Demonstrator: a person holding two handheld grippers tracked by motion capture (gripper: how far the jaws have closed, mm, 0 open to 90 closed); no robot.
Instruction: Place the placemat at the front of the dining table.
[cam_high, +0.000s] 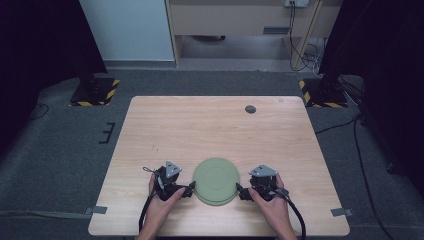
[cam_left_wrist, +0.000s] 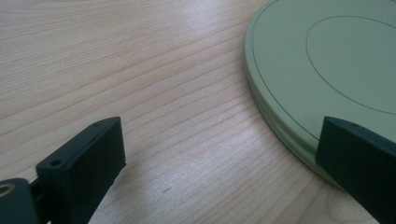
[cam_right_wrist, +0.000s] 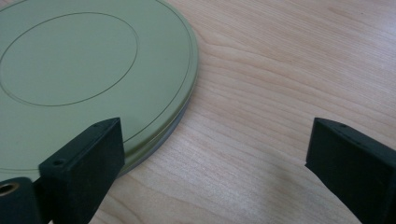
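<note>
A pale green round plate lies flat on the wooden table near its front edge, and a second rim shows just under it, as in a stack of two. My left gripper rests at the plate's left edge, open. In the left gripper view its jaws stand wide apart, one over bare wood and one over the plate rim. My right gripper sits at the plate's right edge, open. In the right gripper view its jaws are spread, one above the plate rim.
A small dark round cap is set into the table near its far edge. Grey tape tabs mark the front corners. Two black stand bases with yellow stripes sit on the carpet beyond the table.
</note>
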